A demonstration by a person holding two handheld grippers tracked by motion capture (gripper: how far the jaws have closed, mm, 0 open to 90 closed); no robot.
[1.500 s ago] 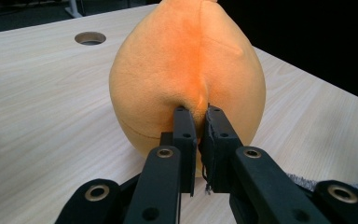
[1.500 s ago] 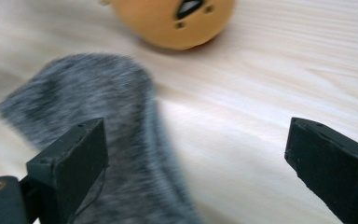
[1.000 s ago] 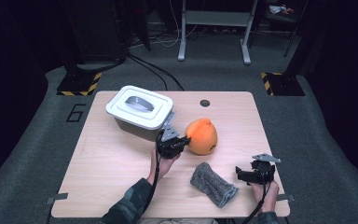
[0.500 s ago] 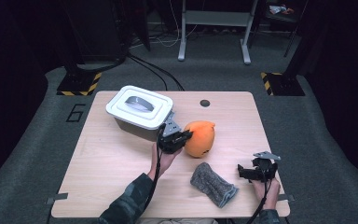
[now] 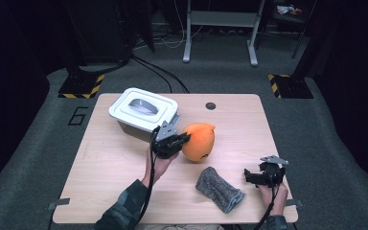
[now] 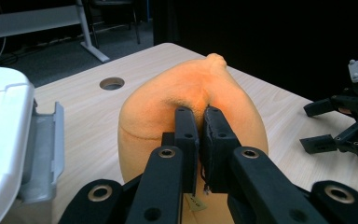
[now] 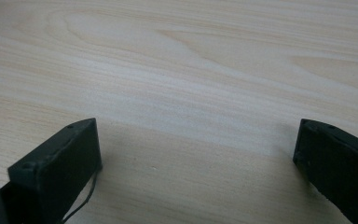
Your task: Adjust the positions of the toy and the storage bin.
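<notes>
Jaws of our left gripper (image 5: 184, 138) pinch a fold of the orange plush toy (image 5: 199, 141), which sits near the middle of the counter (image 5: 115, 163). Just behind and beside that gripper stands a white lidded container (image 5: 141, 111), toward the far left corner, its grey latch (image 6: 44, 149) close by our hand. A grey knitted cloth (image 5: 218, 189) lies near the near edge, between the two hands. Our right gripper (image 5: 247, 178) rests by the near right corner, jaws wide over bare wood, holding nothing. A round cable hole (image 5: 211, 106) sits by the far edge.
</notes>
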